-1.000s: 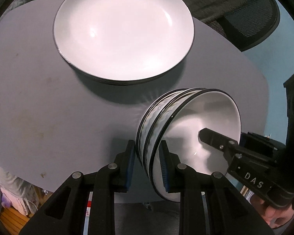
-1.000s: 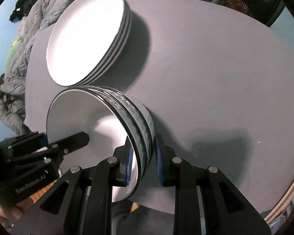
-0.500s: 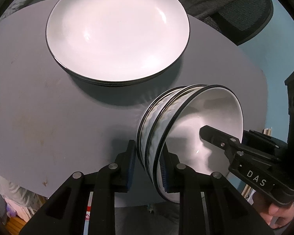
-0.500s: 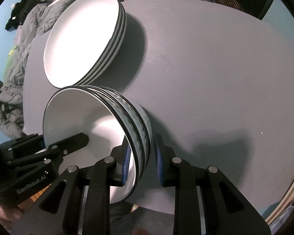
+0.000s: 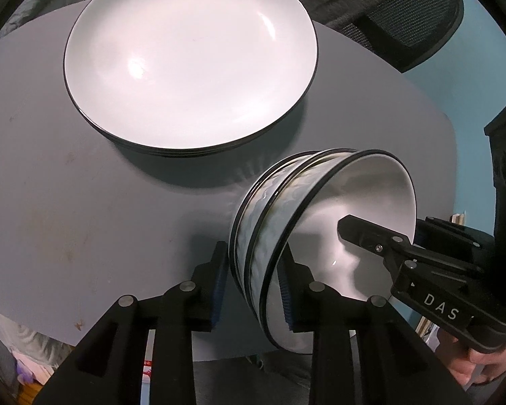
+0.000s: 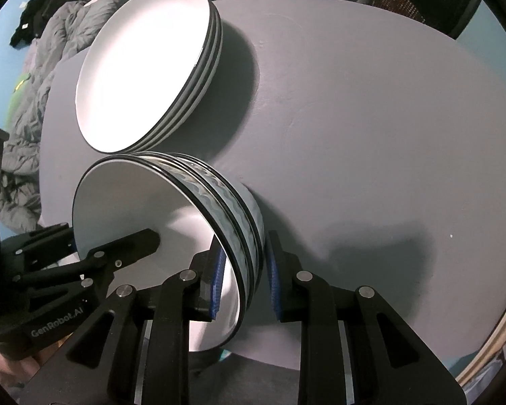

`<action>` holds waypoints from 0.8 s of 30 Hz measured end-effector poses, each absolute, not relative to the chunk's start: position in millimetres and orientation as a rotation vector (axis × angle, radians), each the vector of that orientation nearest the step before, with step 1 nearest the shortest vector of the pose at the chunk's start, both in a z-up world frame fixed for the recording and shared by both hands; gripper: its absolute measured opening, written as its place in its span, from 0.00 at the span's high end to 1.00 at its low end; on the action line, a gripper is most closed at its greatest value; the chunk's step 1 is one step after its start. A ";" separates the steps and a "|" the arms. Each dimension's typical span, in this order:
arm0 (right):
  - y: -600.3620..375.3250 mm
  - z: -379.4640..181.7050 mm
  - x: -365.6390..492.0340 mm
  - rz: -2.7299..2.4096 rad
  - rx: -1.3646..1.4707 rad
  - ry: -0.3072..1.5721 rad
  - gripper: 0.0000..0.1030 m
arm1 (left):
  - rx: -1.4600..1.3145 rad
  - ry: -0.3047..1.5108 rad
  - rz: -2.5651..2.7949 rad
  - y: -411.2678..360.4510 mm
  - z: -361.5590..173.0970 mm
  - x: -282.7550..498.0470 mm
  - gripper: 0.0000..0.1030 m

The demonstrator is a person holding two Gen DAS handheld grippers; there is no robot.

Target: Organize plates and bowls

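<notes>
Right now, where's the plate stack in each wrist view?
Left wrist: plate stack sits top centre, seen nearly face-on, beyond the bowl stack.
Right wrist: plate stack sits upper left, seen obliquely with its rim edges showing on the right.
Shared landmark: the nested bowl stack, just nearer the camera than the plates in both, on the grey table.

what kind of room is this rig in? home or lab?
Likely a home, maybe a bedroom or living space: a round grey table, a mesh office chair behind it, and rumpled grey bedding and clothes beside it.
</notes>
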State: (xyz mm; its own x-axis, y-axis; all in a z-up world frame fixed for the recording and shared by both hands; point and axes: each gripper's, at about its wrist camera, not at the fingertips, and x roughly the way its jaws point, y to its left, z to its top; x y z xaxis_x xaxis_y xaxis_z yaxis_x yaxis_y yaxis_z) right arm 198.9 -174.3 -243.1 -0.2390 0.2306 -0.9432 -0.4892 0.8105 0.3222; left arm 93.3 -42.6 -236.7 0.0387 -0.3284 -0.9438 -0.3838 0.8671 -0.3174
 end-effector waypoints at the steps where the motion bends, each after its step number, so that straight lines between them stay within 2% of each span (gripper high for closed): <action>1: -174.3 -243.1 198.4 0.681 -0.207 1.684 0.78 | -0.587 1.558 0.048 -42.3 -237.0 93.1 0.73; 11: -173.8 -235.3 191.0 0.649 -0.248 1.662 0.84 | -0.577 1.552 0.083 -39.9 -232.4 87.0 0.80; 24: -176.5 -235.3 183.3 0.617 -0.194 1.705 0.85 | -0.550 1.562 0.115 -40.4 -225.4 85.3 0.81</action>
